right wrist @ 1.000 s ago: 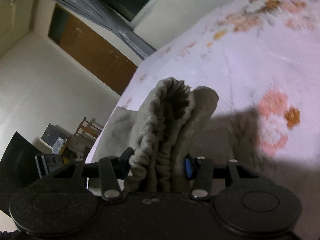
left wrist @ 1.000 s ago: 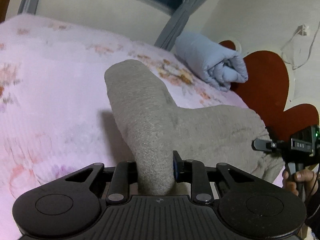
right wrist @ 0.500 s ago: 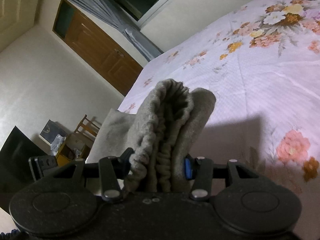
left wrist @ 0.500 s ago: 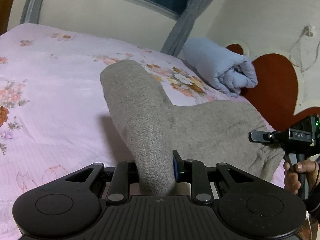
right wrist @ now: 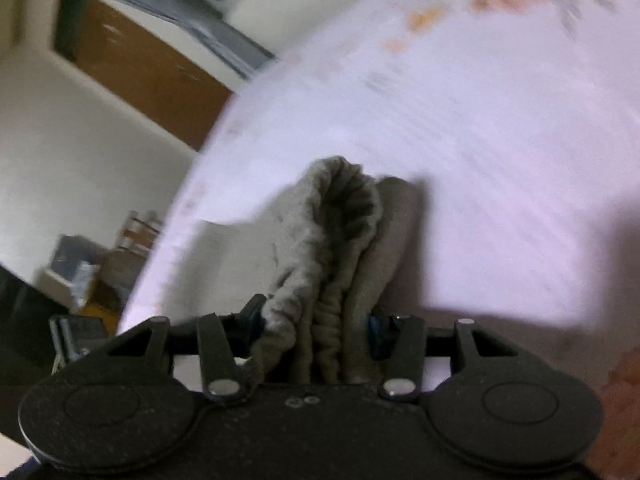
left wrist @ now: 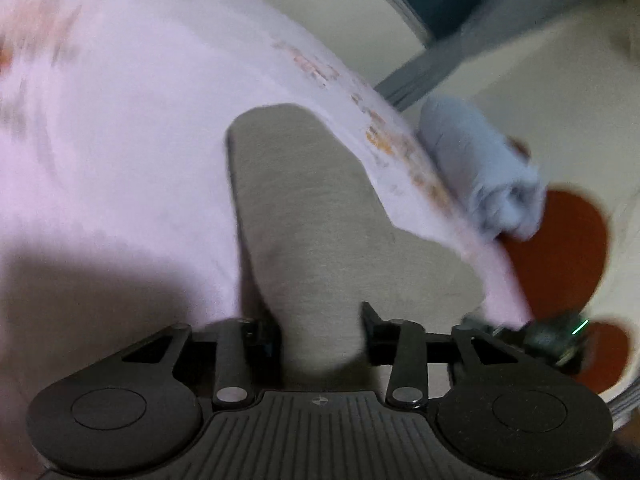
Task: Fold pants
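Grey fleece pants (left wrist: 304, 208) lie folded on the pink flowered bed sheet (left wrist: 120, 140). One folded end runs back between the fingers of my left gripper (left wrist: 320, 320). Its jaws are opening and stand wider than the cloth, which rests loosely between them. In the right wrist view, my right gripper (right wrist: 316, 320) is shut on the bunched elastic waistband (right wrist: 340, 240), low over the sheet (right wrist: 500, 140). The right gripper (left wrist: 560, 332) also shows at the left view's right edge. Both views are blurred by motion.
A rolled pale blue blanket (left wrist: 480, 168) lies at the head of the bed, against a red headboard (left wrist: 572, 240). Beyond the bed are a wooden door (right wrist: 140, 64), grey curtains (right wrist: 168, 4) and a chair with clutter (right wrist: 92, 264).
Both grippers have dropped toward the bed with the pants, which now lie lower on the sheet. The left jaws have spread apart around the cloth. The right grip is unchanged.
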Demonstrator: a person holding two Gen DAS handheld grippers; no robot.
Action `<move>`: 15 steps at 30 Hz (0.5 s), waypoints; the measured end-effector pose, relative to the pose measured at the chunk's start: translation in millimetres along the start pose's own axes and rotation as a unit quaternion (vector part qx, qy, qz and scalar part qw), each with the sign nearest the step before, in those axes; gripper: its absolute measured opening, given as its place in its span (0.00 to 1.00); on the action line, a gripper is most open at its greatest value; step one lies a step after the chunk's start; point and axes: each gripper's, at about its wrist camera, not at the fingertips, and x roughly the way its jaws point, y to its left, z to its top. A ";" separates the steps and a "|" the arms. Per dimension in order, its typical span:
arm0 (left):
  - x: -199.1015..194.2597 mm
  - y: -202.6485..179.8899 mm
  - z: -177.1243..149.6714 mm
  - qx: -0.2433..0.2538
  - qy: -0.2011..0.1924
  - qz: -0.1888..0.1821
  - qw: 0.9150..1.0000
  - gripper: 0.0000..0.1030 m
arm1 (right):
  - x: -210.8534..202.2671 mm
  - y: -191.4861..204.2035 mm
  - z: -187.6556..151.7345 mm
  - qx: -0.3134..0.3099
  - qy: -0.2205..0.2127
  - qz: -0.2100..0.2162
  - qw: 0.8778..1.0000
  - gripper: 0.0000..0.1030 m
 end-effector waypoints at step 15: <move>-74.8 -76.8 -53.7 0.144 -0.067 0.167 0.973 0.88 | -105.7 88.2 -46.5 -0.133 -0.131 -0.048 0.981 0.67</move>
